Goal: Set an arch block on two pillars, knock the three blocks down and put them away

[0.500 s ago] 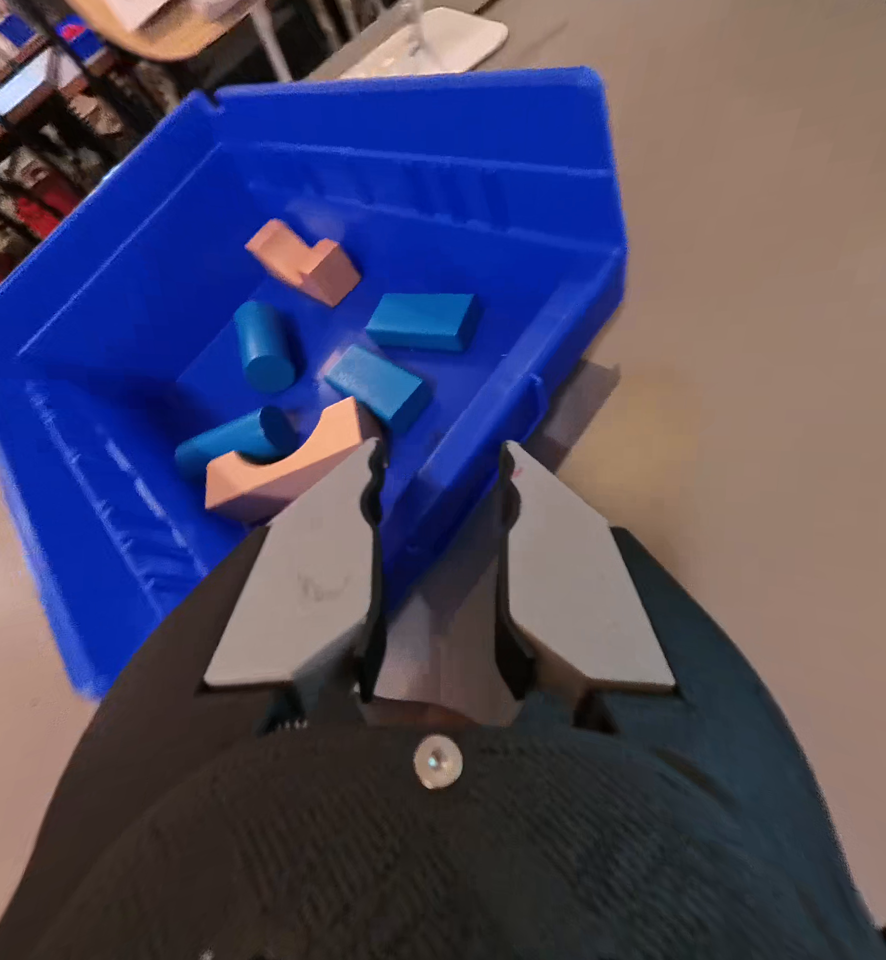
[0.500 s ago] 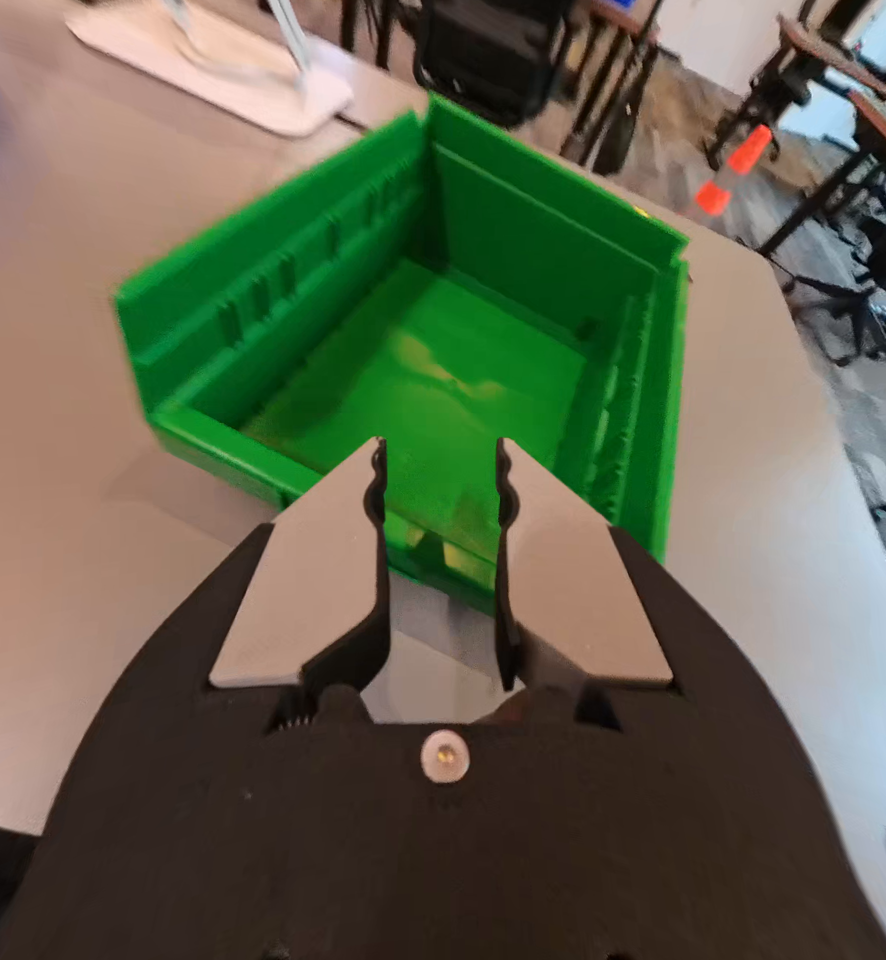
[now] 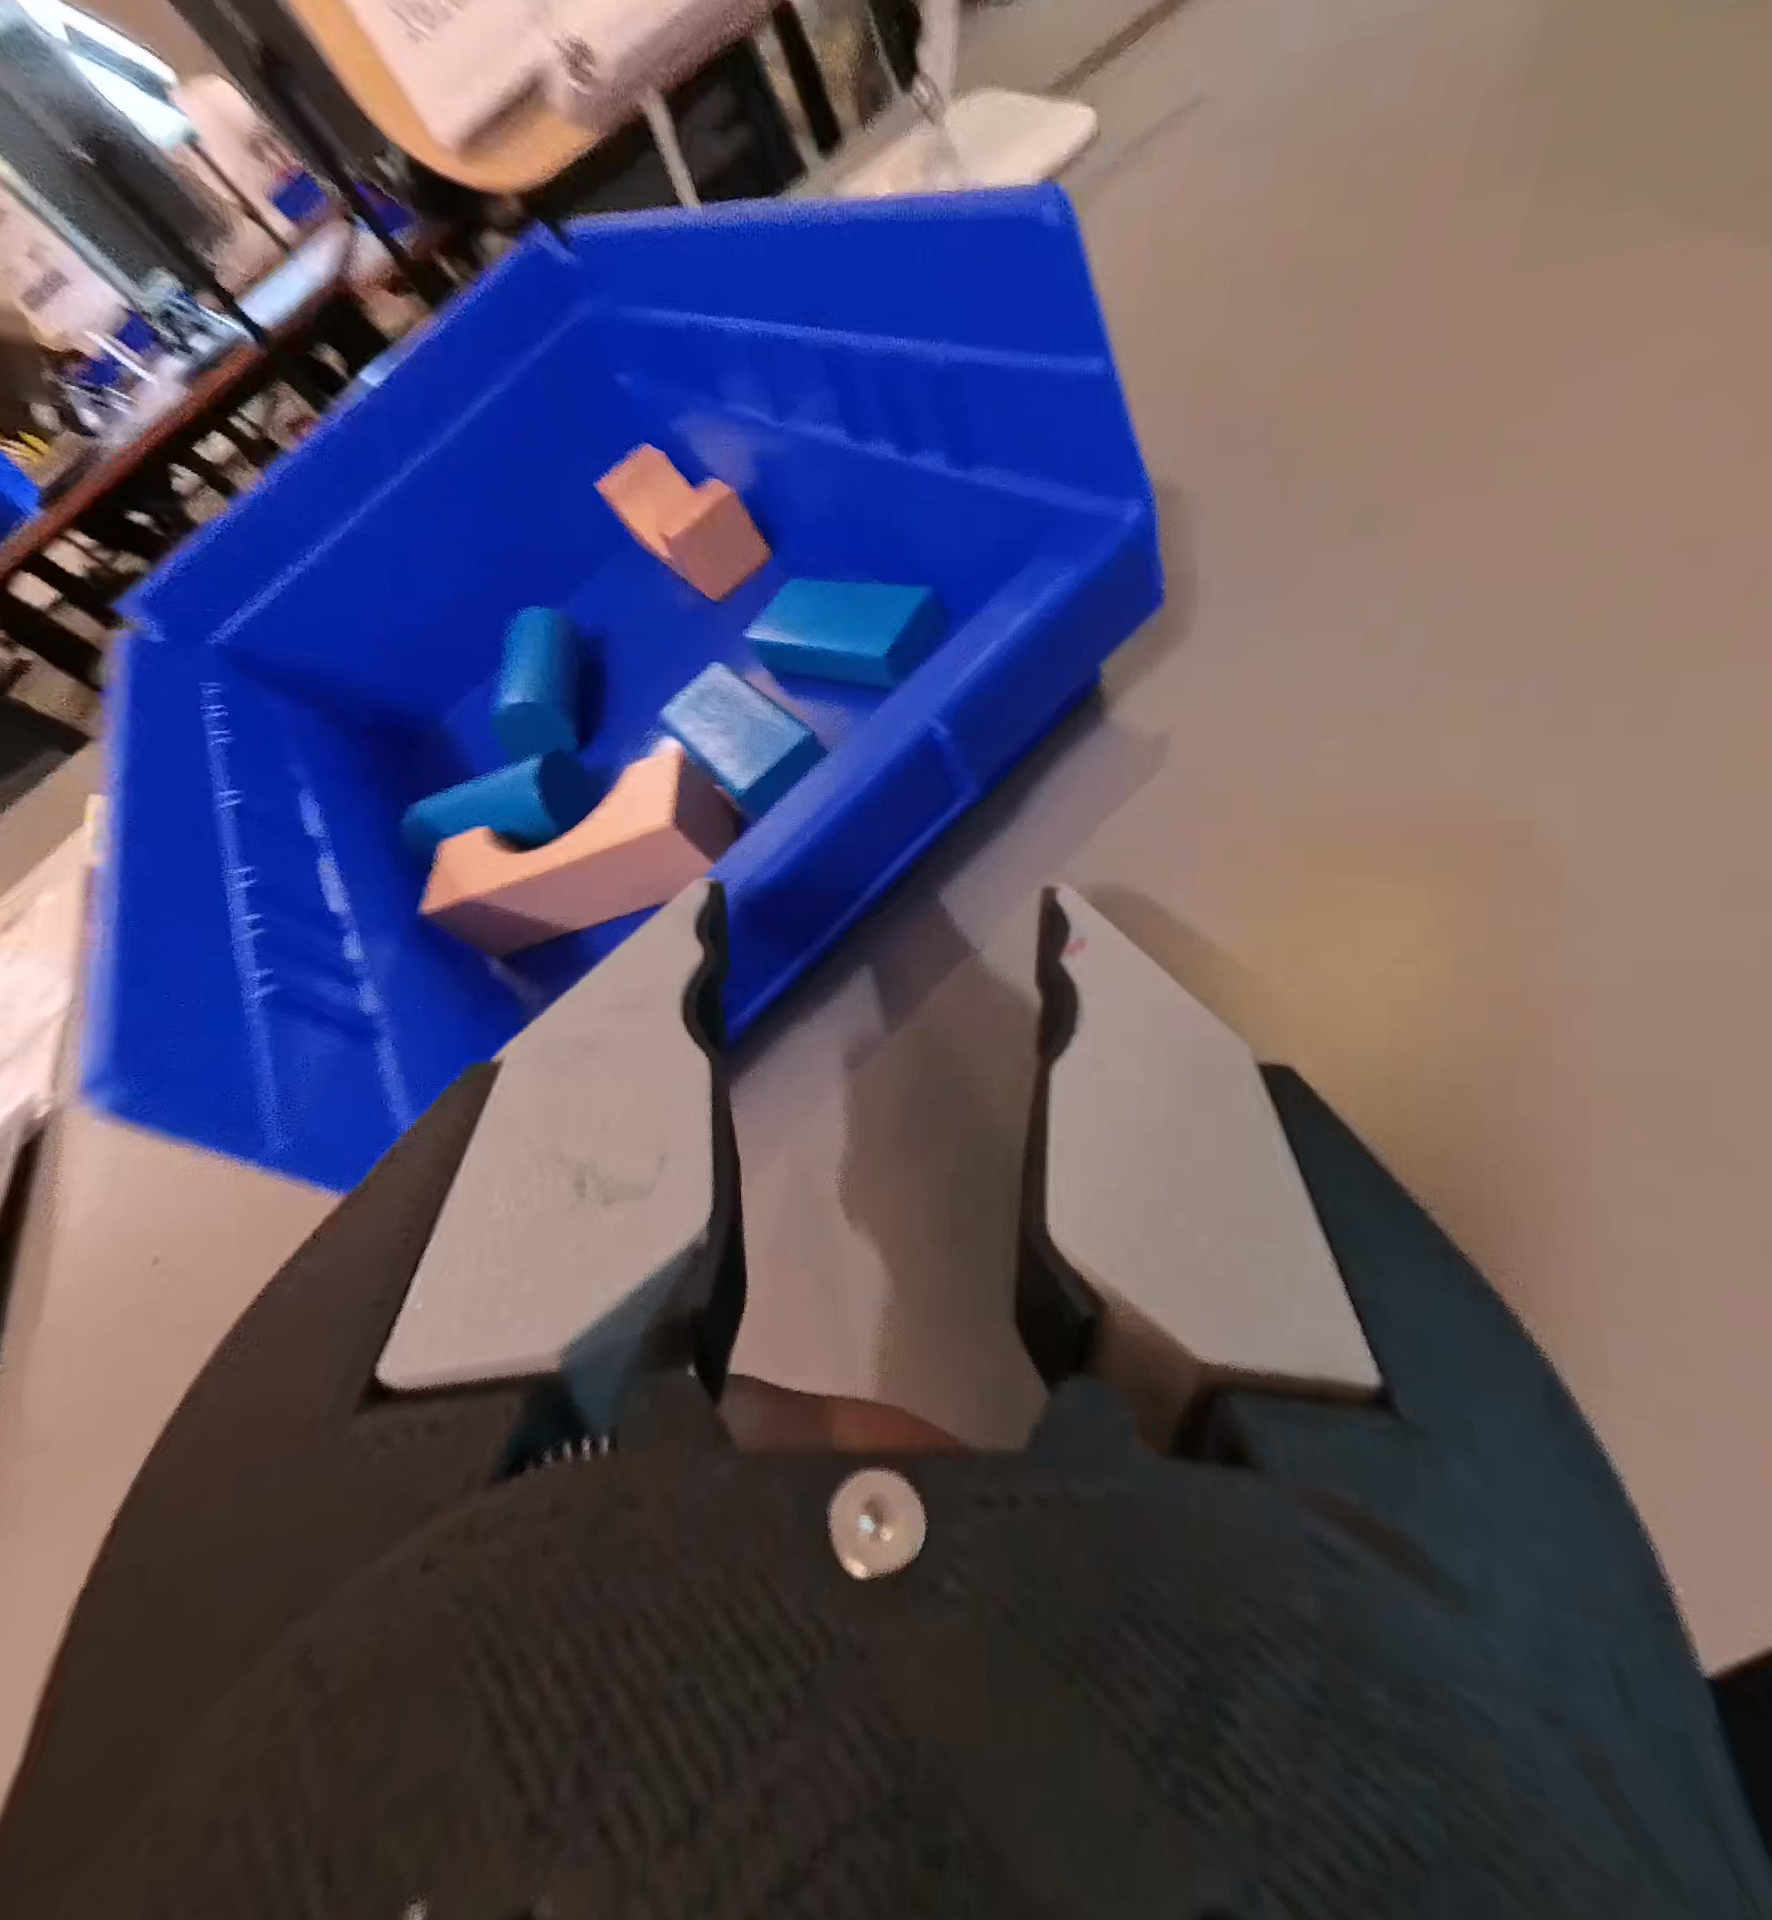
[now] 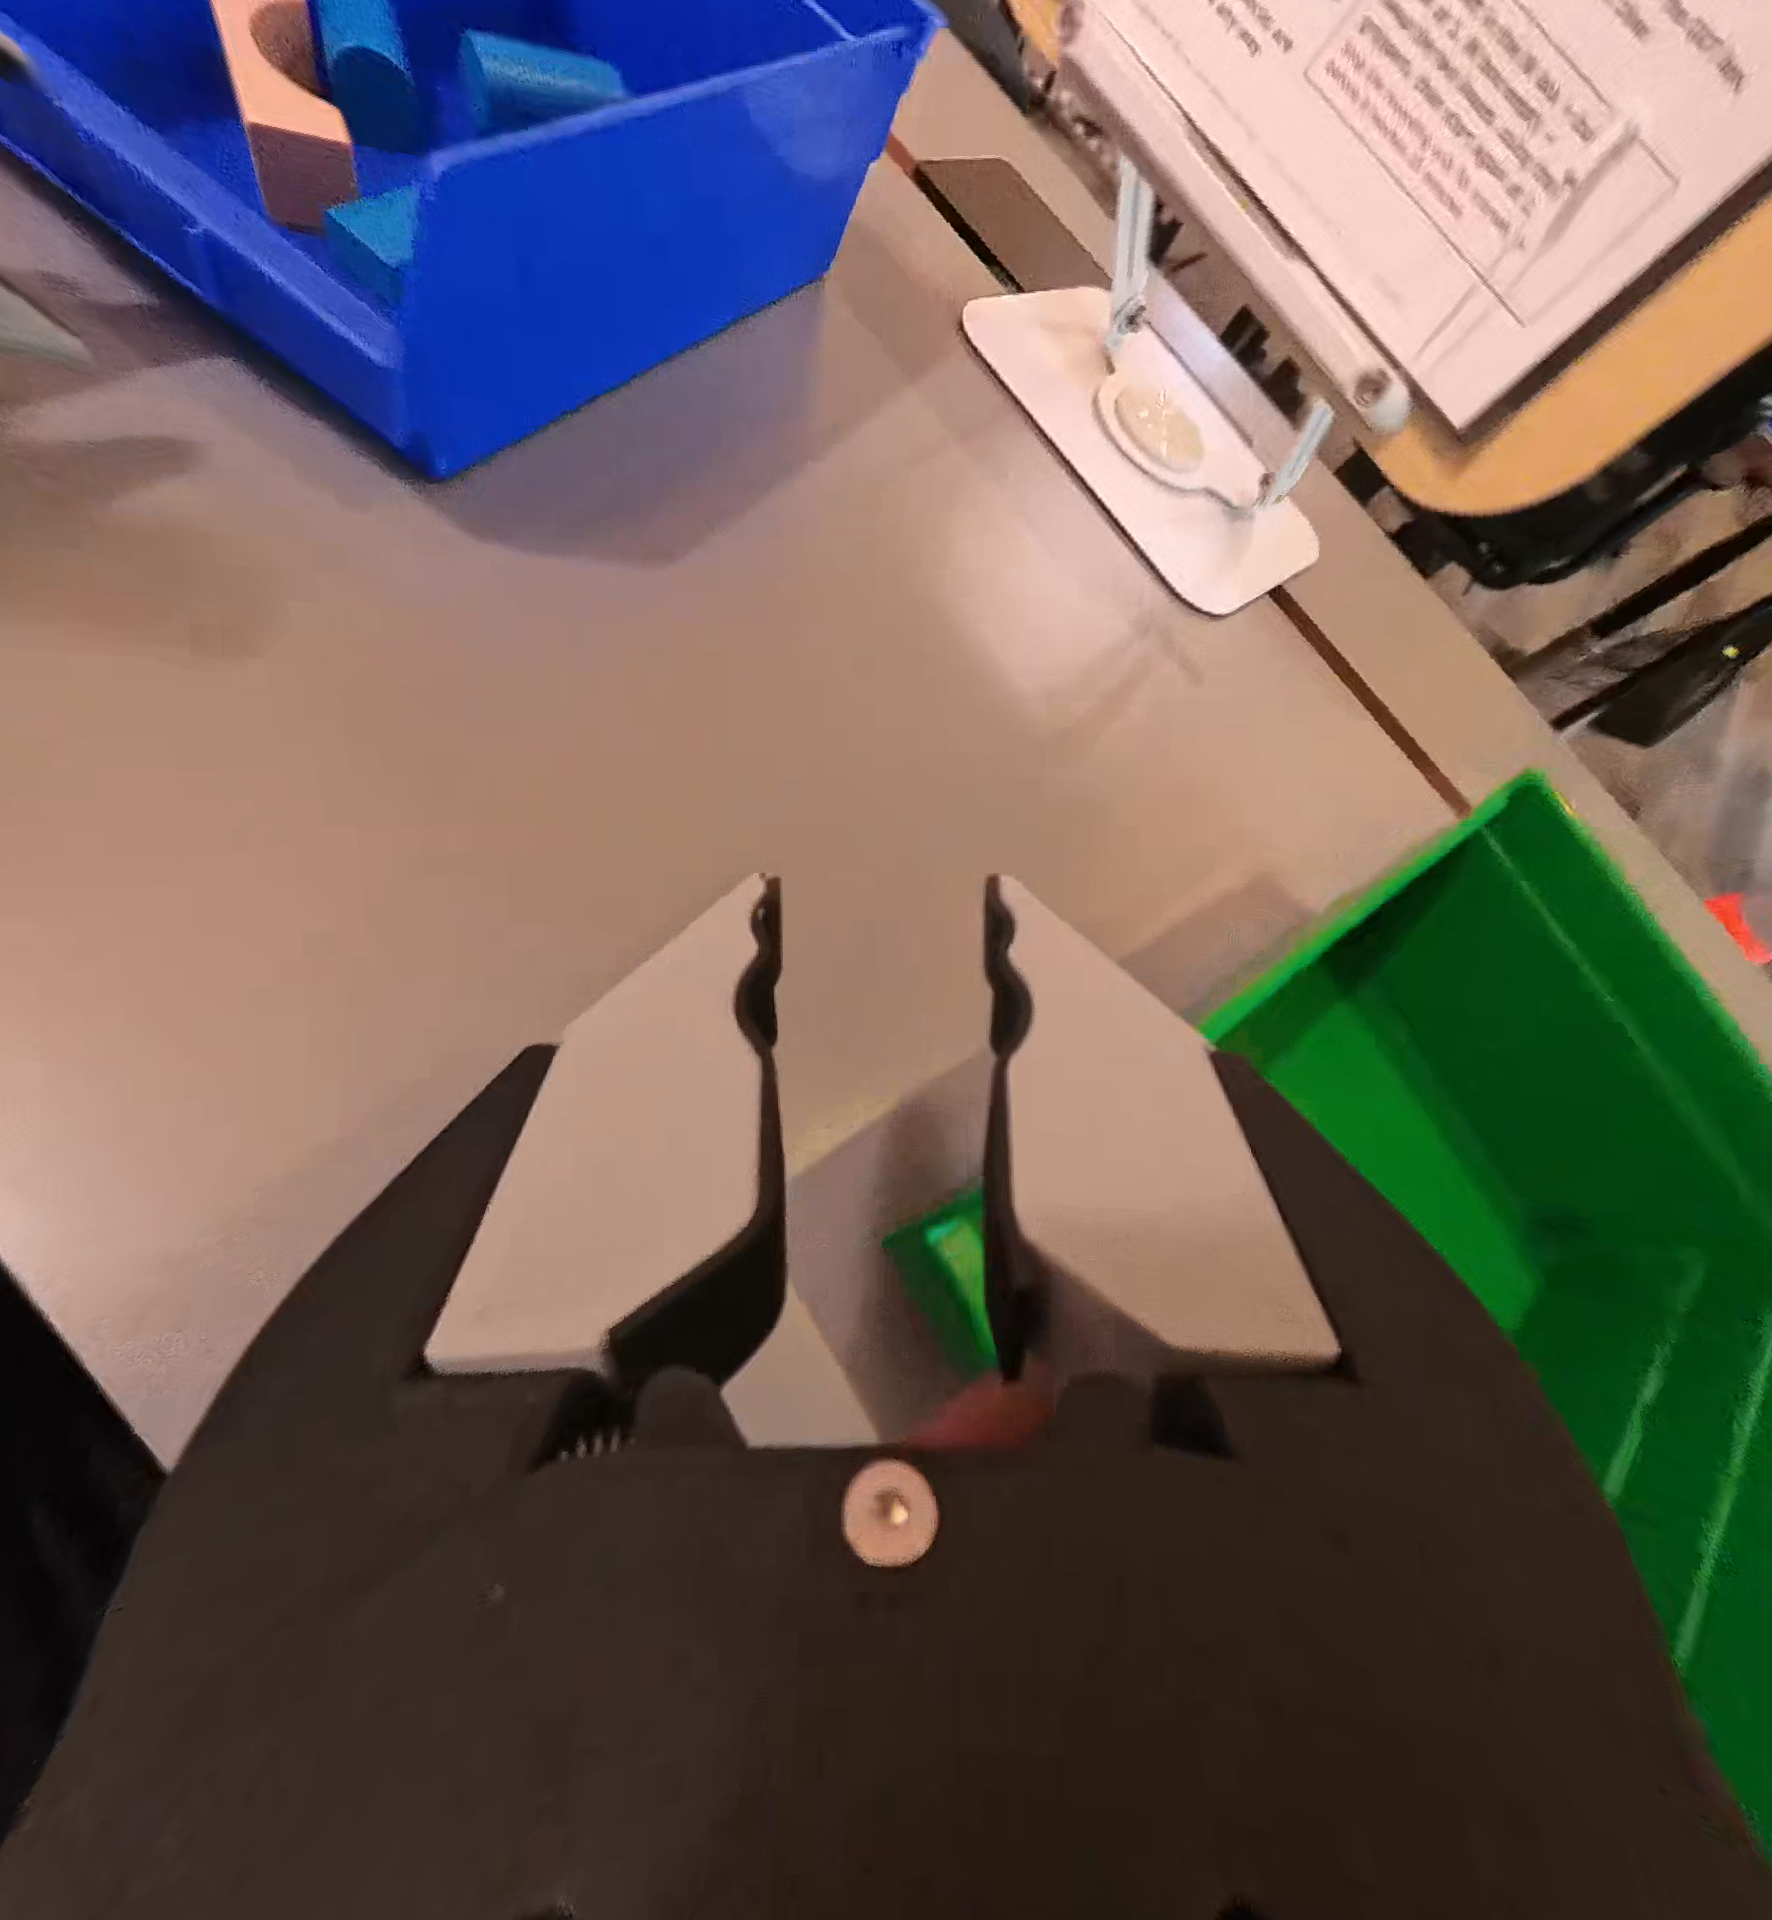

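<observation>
Six blocks point(image 3: 570, 873) fill blue bin point(image 3: 965, 343); green bin point(image 4: 1547, 1091) bare; both hand-held grippers released.

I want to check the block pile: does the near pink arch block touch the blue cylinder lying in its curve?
Touching. The left wrist view shows the blue cylinder resting in the hollow of the pink arch block, with no gap visible between them.

Printed sheet point(image 4: 1484, 135) at upper right of right wrist view, on a tilted board: lines of black text, boxed sections, too blurred to read. White boxes point(image 3: 508, 62) at top of left wrist view: dark markings, smeared, illegible. Nothing else lettered.
</observation>
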